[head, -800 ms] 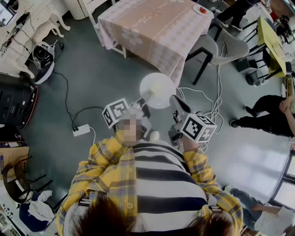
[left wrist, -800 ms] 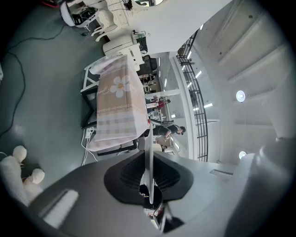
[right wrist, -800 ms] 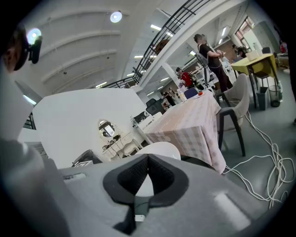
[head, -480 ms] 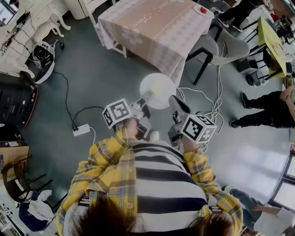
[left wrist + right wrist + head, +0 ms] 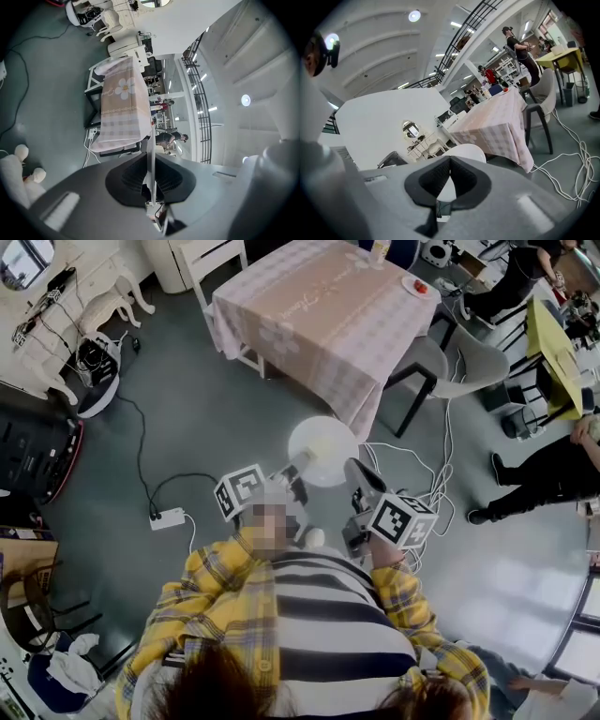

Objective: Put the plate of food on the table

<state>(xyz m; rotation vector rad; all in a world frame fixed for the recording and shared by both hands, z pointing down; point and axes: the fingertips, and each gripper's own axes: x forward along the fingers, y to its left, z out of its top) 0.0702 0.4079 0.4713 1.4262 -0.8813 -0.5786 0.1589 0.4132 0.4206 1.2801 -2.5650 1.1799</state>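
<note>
Plate of food (image 5: 323, 451): rim clamped in left gripper (image 5: 150, 183); right gripper (image 5: 450, 162) closed, empty, beside plate edge.

Grey floor (image 5: 187, 456), white power strip (image 5: 169, 517) on black cord, grey chair (image 5: 478, 343), yellow desk (image 5: 551, 329), ceiling lights (image 5: 415, 16).

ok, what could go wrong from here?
1. The plate is held only by its rim, with the left gripper on one side and the right gripper on the other. Uneven hands could tilt it and tip off what's on it.
2. Loose cables lie on the floor near the path to the table. A foot could catch.
</note>
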